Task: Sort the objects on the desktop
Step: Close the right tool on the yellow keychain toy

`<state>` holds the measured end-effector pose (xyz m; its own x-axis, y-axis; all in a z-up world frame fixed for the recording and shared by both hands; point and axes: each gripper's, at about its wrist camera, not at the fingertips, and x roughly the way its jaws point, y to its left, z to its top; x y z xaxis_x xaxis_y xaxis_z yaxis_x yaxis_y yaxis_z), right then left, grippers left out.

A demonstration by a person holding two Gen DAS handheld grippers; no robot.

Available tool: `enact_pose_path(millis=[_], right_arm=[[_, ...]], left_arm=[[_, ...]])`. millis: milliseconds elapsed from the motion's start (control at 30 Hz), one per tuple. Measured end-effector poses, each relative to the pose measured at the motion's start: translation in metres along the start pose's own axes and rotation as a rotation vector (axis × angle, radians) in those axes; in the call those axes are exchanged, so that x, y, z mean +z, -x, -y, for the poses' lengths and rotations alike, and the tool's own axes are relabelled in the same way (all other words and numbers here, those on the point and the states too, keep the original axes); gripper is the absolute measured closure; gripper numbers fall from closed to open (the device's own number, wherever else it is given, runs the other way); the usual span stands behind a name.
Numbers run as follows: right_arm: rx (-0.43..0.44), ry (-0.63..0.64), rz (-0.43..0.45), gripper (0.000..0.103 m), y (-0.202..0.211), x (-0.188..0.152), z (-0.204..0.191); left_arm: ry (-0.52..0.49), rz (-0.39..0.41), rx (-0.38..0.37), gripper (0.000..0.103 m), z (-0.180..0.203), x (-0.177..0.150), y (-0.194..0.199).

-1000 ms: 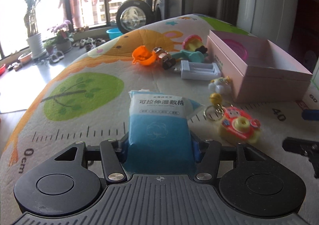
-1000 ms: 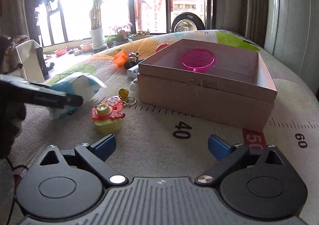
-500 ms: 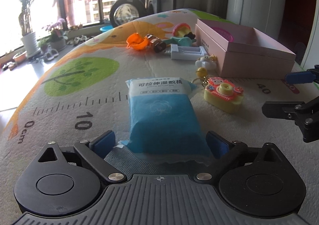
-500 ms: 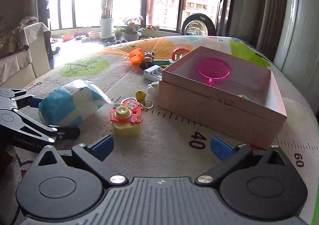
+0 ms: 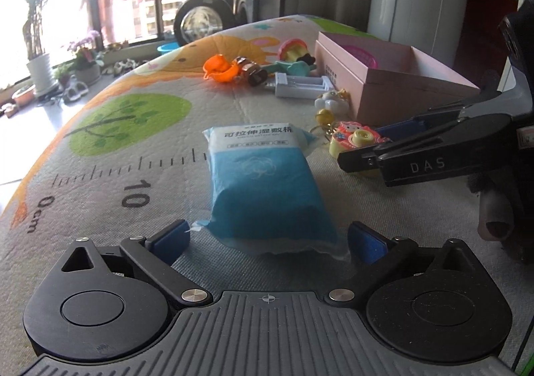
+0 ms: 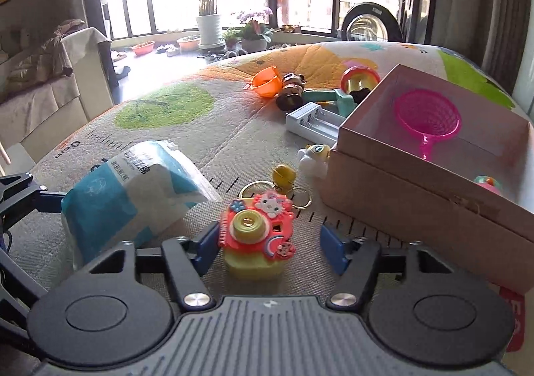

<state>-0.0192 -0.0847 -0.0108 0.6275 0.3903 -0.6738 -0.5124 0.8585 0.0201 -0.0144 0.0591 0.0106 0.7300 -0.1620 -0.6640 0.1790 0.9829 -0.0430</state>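
Left gripper [image 5: 268,241] first: my jaws have just been opening and now stand wide, released, with the blue cotton-pad packet [image 5: 267,172] lying flat on the play mat [image 5: 110,149] between the blue pads [image 5: 170,239], neither pad touching it. Packet sits by the printed ruler marks, label end pointing away from me.

Moving right: toy camera keychain [image 6: 257,236] (red face, yellow lens and base) stands upright on the mat just beside the packet, its rings and yellow bell [image 6: 283,175] trailing toward the pink box [image 6: 410,199]. My right gripper [image 6: 268,251] straddles it; these jaws have just been closing. Left pad looks to be at the toy's edge, right pad is clearly apart from it, so not yet a clench.

Further right, the box sits open on the mat, a pink net scoop [image 6: 427,119] inside. Behind its near corner: white figurine [image 6: 313,159], white battery holder [image 6: 313,122], orange cup [image 6: 265,85].
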Motion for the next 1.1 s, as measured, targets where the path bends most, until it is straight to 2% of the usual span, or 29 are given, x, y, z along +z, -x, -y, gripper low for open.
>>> enact_pose_path(millis=[133,267,400,467,500,600,667,733,800,933,967,1000,1033,1067,1100], right_arm=[[0.005,0.003,-0.006,0.059,0.017,-0.007,0.001],[-0.044,0.000,-0.021,0.059,0.040,-0.024,0.009],[-0.123,-0.023,-0.010,0.058,0.066,-0.047,0.025],[-0.187,-0.023,0.009,0.046,0.075,-0.056,0.030],[-0.213,-0.029,0.017,0.037,0.078,-0.059,0.032],[-0.276,-0.063,0.023,0.034,0.077,-0.061,0.043],[-0.270,-0.093,0.033,0.033,0.075,-0.059,0.045],[-0.220,-0.131,0.038,0.025,0.070,-0.055,0.047],[-0.228,-0.142,0.030,0.020,0.063,-0.052,0.043],[-0.251,-0.212,0.018,0.022,0.053,-0.054,0.043],[-0.255,-0.205,0.022,0.026,0.054,-0.054,0.042],[-0.259,-0.198,0.028,0.039,0.056,-0.054,0.041],[-0.252,-0.194,0.025,0.046,0.058,-0.054,0.041],[-0.241,-0.197,0.018,0.046,0.060,-0.054,0.042],[-0.233,-0.194,0.015,0.046,0.062,-0.054,0.042]], left_arm=[[0.027,0.030,-0.002,0.000,-0.003,0.016,0.004],[-0.051,0.033,0.058,0.000,0.011,0.032,-0.012],[-0.060,-0.002,0.061,0.000,0.017,0.035,-0.031],[-0.052,-0.010,0.059,0.000,0.019,0.033,-0.037],[-0.048,-0.011,0.061,0.000,0.020,0.032,-0.038],[-0.040,-0.005,0.057,0.000,0.020,0.032,-0.037],[-0.028,-0.001,0.055,0.000,0.019,0.034,-0.035],[-0.018,0.004,0.060,0.000,0.017,0.036,-0.034],[-0.018,0.002,0.072,0.000,0.017,0.037,-0.035],[-0.014,-0.017,0.088,0.000,0.018,0.037,-0.041],[-0.011,-0.018,0.089,0.000,0.019,0.037,-0.041],[-0.006,-0.015,0.092,0.000,0.018,0.038,-0.042],[-0.003,-0.011,0.092,0.001,0.018,0.038,-0.042],[-0.002,-0.006,0.090,0.007,0.018,0.038,-0.041],[-0.006,-0.007,0.091,0.023,0.018,0.038,-0.040]])
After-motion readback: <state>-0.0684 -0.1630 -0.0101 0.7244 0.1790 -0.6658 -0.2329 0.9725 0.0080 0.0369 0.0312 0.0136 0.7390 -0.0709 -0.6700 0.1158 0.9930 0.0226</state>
